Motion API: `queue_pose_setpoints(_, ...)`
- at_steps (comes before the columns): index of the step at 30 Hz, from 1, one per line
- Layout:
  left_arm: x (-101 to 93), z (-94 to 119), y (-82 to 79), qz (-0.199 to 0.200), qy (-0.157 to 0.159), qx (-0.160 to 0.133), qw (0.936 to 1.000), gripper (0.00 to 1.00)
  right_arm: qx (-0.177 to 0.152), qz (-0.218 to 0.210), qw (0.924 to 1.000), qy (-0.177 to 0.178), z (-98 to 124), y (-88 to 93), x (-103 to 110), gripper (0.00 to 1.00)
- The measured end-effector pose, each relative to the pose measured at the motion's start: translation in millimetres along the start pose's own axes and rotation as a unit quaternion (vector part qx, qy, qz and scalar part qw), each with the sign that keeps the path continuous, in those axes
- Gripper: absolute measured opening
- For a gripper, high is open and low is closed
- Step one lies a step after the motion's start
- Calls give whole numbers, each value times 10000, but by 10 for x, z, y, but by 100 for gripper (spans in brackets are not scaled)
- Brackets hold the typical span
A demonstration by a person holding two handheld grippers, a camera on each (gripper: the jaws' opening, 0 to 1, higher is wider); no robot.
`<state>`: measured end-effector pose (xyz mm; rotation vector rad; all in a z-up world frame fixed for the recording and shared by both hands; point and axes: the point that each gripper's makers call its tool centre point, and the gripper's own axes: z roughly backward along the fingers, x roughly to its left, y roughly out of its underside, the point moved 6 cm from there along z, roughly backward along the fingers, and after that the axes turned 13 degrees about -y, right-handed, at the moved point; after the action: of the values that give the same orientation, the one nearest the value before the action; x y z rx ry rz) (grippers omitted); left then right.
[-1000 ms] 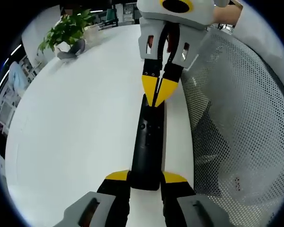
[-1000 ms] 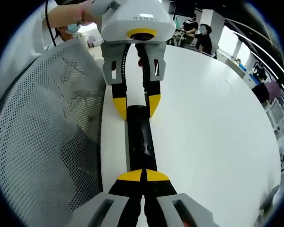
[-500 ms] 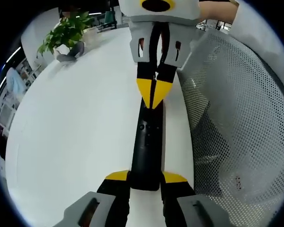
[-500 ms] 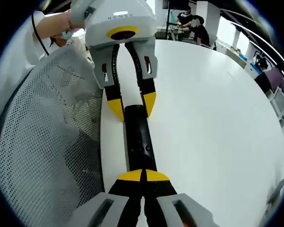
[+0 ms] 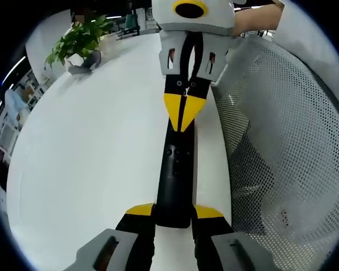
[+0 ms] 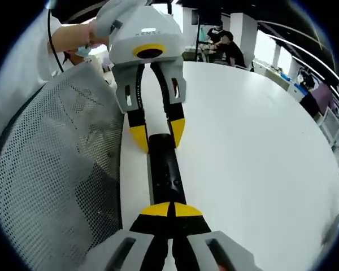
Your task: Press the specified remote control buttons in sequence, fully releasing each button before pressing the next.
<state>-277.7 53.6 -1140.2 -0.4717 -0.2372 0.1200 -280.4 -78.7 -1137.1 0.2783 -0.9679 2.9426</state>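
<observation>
Remote control [image 5: 175,180], long and black, lay along the near edge of the white table [image 5: 90,158] and ran straight ahead between our left gripper's [image 5: 174,213] yellow-tipped jaws, which clasped its near end from both sides. At the remote's far end our right gripper [image 5: 182,113] came down with its jaws pressed together, their yellow tips forming one point on the remote's top face. Whether a button sat under that point we could not tell.

From the right gripper view the same layout ran the other way: our closed tips [image 6: 170,210] rested on the remote [image 6: 166,175], and beyond it the left gripper [image 6: 157,134] straddled the opposite end.

To the right of the left gripper, just past the table edge, stood a grey mesh chair back [image 5: 282,147], close alongside the remote. On the left side the tabletop spread wide and bare, as far as a potted plant [image 5: 79,39] near its distant rim.
</observation>
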Motion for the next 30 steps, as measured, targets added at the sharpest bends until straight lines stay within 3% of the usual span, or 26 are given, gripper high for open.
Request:
queue_pose_setpoints(4, 3, -2, -5, -22, 13, 23, 10000, 24, 371, 253, 9990, 14, -20, -48, 7, 0)
queue_pose_setpoints(10, -1, -2, -9, -60, 0, 35, 10000, 24, 746, 197, 9970, 113, -61, -114, 13, 0)
queue_pose_setpoints(13, -8, -2, -21, -155, -3, 74, 9999, 24, 717, 232, 9969, 238, -76, -133, 14, 0)
queue_pose_setpoints(17, -4, -1, -16, -140, 3, 67, 9999, 24, 182, -400, 9986, 282, -54, -112, 2, 0)
queue_pose_setpoints(21, -6, 2, -14, -106, -11, 53, 9999, 24, -281, -527, 9982, 59, -43, -141, 49, 0)
queue_pose_setpoints(24, -4, 1, -16, -112, -11, 65, 9999, 24, -145, -224, 9992, 284, -22, -192, 27, 0)
queue_pose_setpoints(30, -5, 6, -14, -108, -6, 59, 9999, 24, 61, -97, 9998, 150, -89, -173, 17, 0)
